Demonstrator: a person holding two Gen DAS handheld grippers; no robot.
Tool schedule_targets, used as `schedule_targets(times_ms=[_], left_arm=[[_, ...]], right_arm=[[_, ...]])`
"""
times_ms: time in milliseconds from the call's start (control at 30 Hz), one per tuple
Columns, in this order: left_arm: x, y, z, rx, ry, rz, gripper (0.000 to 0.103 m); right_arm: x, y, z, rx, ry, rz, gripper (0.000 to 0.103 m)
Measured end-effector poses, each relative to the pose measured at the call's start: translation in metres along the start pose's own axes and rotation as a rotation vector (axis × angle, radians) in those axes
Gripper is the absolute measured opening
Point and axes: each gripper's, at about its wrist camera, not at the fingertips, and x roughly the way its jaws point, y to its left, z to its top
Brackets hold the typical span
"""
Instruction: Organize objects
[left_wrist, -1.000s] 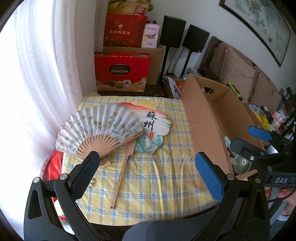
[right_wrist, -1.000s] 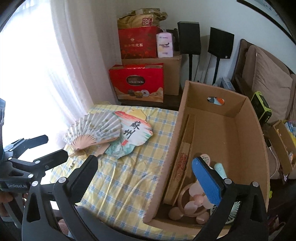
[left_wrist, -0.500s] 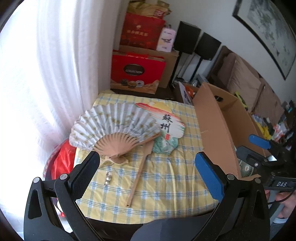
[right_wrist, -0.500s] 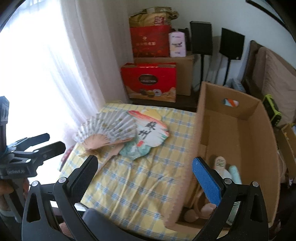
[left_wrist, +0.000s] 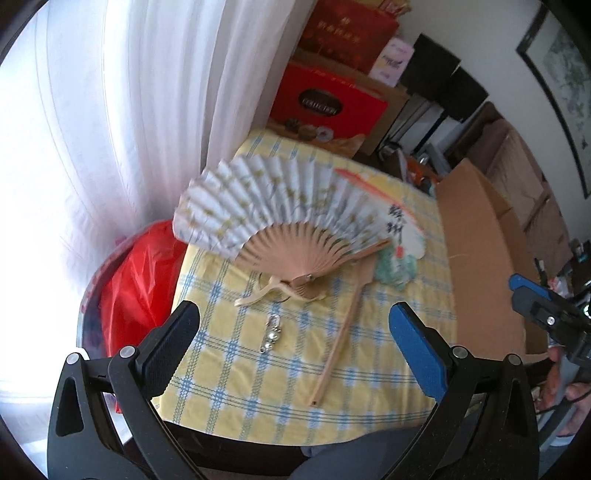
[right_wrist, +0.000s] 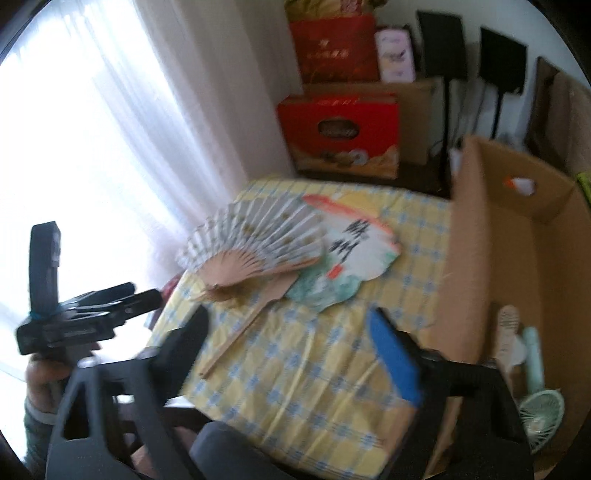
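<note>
Fingers (left_wrist: 417, 354) of my left gripper (left_wrist: 291, 347) stand wide open in the left wrist view and hold nothing. Just beyond them, on the counter (left_wrist: 258, 384) with the checked cloth, lies the folding fan (left_wrist: 273, 218), spread open. A flat paddle fan (left_wrist: 399, 236) lies partly under it, its wooden handle pointing toward me. A small metal charm (left_wrist: 271, 334) lies just in front of the folding fan. I judge these three are left to pack.

From the right wrist view, my right gripper (right_wrist: 291, 339) is also open and empty, though blurred. The cardboard box (right_wrist: 517, 236) stands beside the folding fan, on its right. Inside are already some small hand fans (right_wrist: 532, 373), so I judge the task is partly done.
</note>
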Motion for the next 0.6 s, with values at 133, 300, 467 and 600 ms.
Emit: schedule_targets(times_ms=[133, 300, 467, 600], left_arm=[[0.017, 0.015, -0.002, -0.056, 0.040, -0.046, 0.096], [0.028, 0.033, -0.001, -0.128, 0.053, -0.099, 0.086], [0.035, 0.044, 0.001, -0.157, 0.050, -0.109, 0.083], [0.043, 0.053, 0.004, -0.198, 0.056, -0.143, 0.082]], right_arm=[[0.027, 0.011, -0.002, -0.007, 0.049, 0.058, 0.058], [0.063, 0.022, 0.000, 0.025, 0.082, 0.144, 0.052], [0.092, 0.032, 0.003, 0.024, 0.104, 0.158, 0.044], [0.114, 0.036, 0.008, 0.075, 0.125, 0.205, 0.043]])
